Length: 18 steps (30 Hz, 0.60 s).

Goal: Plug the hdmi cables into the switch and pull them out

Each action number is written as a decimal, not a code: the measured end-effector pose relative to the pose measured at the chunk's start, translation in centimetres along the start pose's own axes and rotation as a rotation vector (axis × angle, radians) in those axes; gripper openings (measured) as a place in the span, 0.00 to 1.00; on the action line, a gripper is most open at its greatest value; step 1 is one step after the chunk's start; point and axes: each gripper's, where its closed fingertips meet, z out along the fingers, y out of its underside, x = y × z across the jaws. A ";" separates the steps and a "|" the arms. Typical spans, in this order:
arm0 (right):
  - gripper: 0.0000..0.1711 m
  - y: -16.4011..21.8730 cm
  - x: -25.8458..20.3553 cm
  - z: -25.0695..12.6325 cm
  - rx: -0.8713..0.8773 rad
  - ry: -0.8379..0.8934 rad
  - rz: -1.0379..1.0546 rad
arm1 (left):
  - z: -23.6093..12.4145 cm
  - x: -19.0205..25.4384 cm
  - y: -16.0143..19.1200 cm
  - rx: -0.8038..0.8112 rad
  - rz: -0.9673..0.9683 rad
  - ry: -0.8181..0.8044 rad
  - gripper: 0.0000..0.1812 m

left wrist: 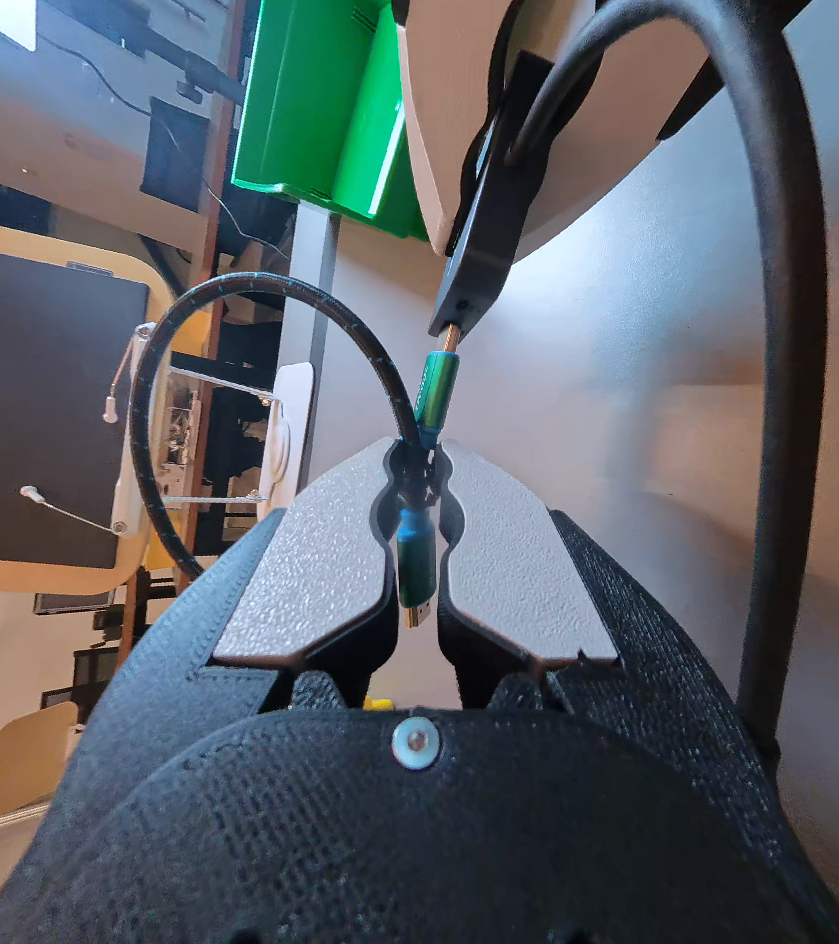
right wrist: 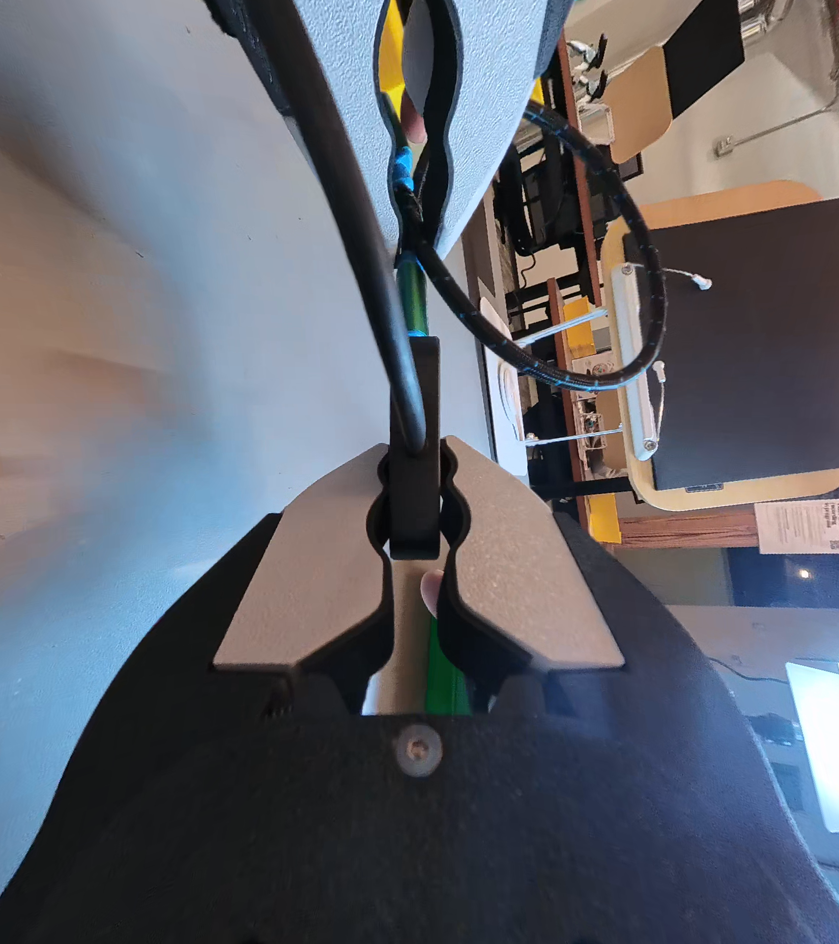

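My left gripper (left wrist: 420,449) is shut on the black braided HDMI cable (left wrist: 151,408), just behind its green plug (left wrist: 435,393). The plug's gold tip sits in the port of the black switch (left wrist: 473,265), with part of the tip still showing. The cable's other green plug (left wrist: 414,572) hangs between my left fingers, pointing back at the camera. My right gripper (right wrist: 414,449) is shut on the switch (right wrist: 414,490) and holds it above the table. The green plug (right wrist: 412,306), the braided cable (right wrist: 637,245) and the left gripper (right wrist: 420,219) show beyond it.
A thick black cable (left wrist: 790,357) arcs from the switch around the right side; it also shows in the right wrist view (right wrist: 356,204). The white table (left wrist: 637,459) lies under both grippers. A green bin (left wrist: 315,102) stands beyond. Desks and chairs fill the background. There is about 7 cm between the tips of the two grippers.
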 end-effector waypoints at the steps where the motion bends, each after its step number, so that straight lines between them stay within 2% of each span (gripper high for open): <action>1: 0.08 -0.1 0.0 -0.1 0.003 0.008 -0.013 | -0.1 -0.1 -0.1 0.000 0.008 -0.010 0.06; 7: 0.08 -1.1 0.3 -0.7 0.051 0.054 -0.071 | -0.8 -0.4 -0.4 0.022 0.021 -0.032 0.06; 11: 0.08 -1.6 0.2 -1.1 0.101 0.057 -0.088 | -1.4 -0.1 -0.9 0.060 -0.057 0.018 0.06; 15: 0.08 -2.1 -0.5 -0.7 0.081 0.052 -0.149 | -1.2 0.2 -0.4 -0.004 0.006 0.005 0.06; 18: 0.08 -2.0 -1.1 -0.5 0.083 0.038 -0.151 | -1.2 0.8 -0.4 0.016 0.056 0.039 0.05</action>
